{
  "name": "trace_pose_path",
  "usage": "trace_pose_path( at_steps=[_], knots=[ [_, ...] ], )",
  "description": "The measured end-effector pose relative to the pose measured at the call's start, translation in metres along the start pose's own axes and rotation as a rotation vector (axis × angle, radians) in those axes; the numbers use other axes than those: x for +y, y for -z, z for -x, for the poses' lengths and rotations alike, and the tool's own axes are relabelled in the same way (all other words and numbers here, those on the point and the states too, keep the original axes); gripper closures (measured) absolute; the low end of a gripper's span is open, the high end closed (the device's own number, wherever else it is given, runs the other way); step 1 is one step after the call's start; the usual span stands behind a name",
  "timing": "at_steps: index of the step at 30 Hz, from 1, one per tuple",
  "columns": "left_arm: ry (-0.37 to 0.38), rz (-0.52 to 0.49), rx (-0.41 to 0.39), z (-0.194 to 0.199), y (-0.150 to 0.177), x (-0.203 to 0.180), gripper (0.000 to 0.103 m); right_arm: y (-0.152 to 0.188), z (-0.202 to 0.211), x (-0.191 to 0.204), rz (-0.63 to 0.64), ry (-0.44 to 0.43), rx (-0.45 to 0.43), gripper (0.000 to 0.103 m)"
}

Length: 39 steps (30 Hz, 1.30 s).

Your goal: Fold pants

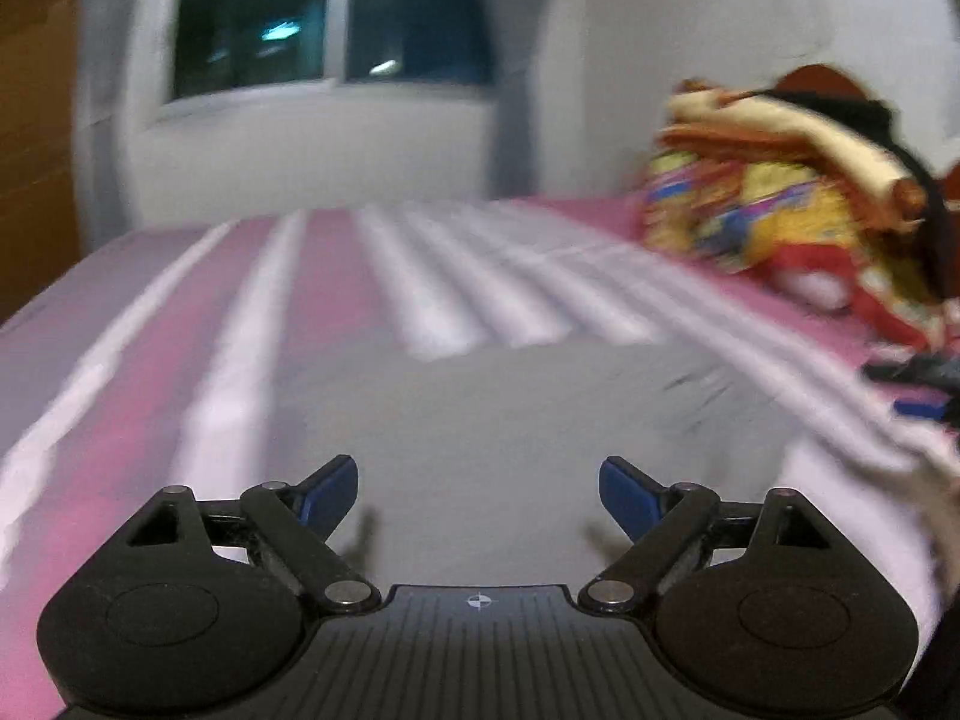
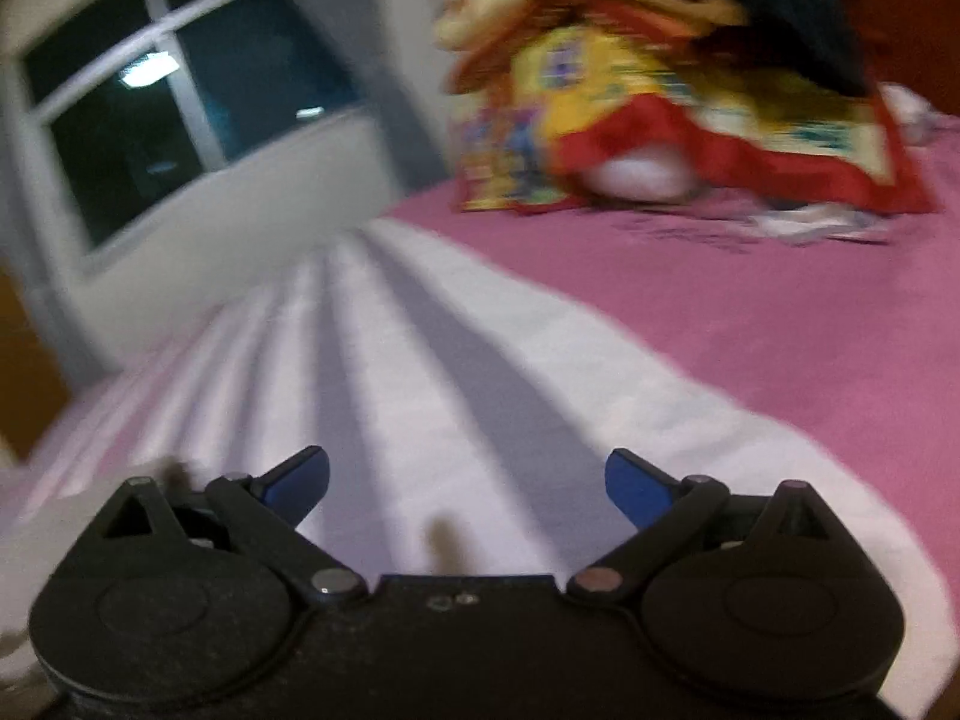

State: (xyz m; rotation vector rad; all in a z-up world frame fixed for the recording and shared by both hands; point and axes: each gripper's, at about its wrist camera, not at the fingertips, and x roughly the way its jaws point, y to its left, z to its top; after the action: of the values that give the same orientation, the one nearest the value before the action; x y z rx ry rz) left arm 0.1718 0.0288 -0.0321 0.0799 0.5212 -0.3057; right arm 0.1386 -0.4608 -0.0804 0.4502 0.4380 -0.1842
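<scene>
Pants [image 2: 420,372] lengthwise toward window [image 2: 180,108]

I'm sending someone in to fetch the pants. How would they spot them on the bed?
Start at the pink-and-white striped bed sheet. The pants lie flat on it, nearer than the colourful heap of bedding. They are the only plain grey, unpatterned cloth there.

A heap of yellow, red and cream bedding [image 2: 630,90] lay at the far right of the pink bedsheet [image 2: 780,324]. A dark window [image 1: 324,18] stood beyond the bed's far edge.
</scene>
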Motion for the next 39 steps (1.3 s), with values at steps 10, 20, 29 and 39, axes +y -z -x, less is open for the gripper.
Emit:
trace_pose_path(
  at_steps=[10, 20, 29, 39],
  knots=[
    [-0.016, -0.064, 0.093, 0.021, 0.066, 0.036, 0.016, 0.037, -0.004, 0.085, 0.041, -0.265, 0.229, 0.005],
    [-0.002, 0.136, 0.066, -0.002, 0.074, 0.075, 0.024, 0.047, -0.023, 0.102, -0.029, -0.291, 0.327, 0.007],
    [0.023, 0.235, 0.025, -0.006, 0.076, 0.086, 0.026, 0.044, -0.051, 0.122, -0.019, -0.248, 0.334, 0.008],
    [0.015, 0.304, -0.050, 0.001, 0.082, 0.095, 0.029, 0.043, -0.043, 0.147, 0.098, -0.238, 0.326, 0.061]
  ],
)
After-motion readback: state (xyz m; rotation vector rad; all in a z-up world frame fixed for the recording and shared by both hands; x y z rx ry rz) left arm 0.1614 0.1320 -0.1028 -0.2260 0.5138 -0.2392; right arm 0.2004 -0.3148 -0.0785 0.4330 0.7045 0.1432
